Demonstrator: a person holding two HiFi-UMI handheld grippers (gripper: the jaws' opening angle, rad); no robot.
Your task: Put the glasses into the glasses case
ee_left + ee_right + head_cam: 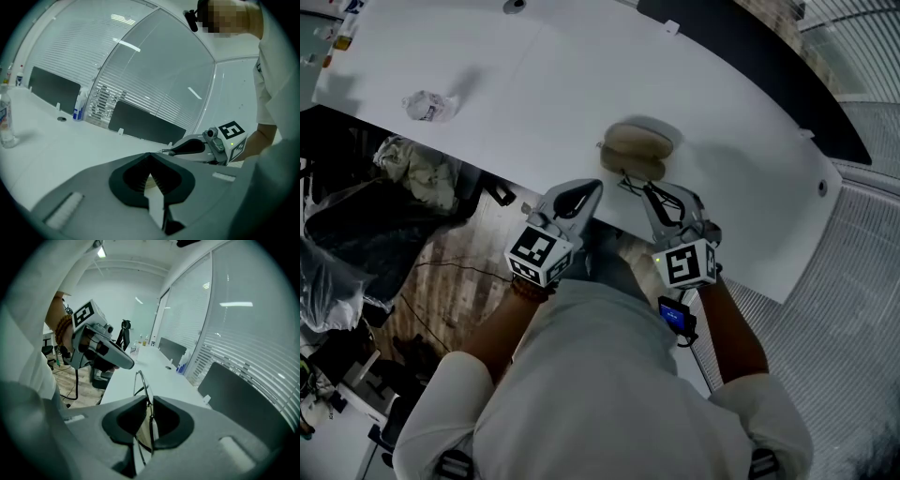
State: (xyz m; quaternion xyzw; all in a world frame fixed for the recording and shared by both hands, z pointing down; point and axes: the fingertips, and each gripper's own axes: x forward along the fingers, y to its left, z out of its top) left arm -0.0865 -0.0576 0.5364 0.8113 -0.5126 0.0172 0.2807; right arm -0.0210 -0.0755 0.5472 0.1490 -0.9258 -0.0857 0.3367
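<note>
Wire-framed glasses are pinched in the right claw, near the beige case; the left claw is closed, empty.

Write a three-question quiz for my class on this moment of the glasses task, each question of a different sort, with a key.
1. True or false: the glasses already lie inside the glasses case.
2. Multiple choice: what is clamped between the jaws of the right gripper? A the glasses case; B the glasses; C nothing.
3. Fill in the gap: the glasses case rests on the white ____.

Key: 1 false, as the glasses are in the gripper, short of the case; 2 B; 3 table.
</note>
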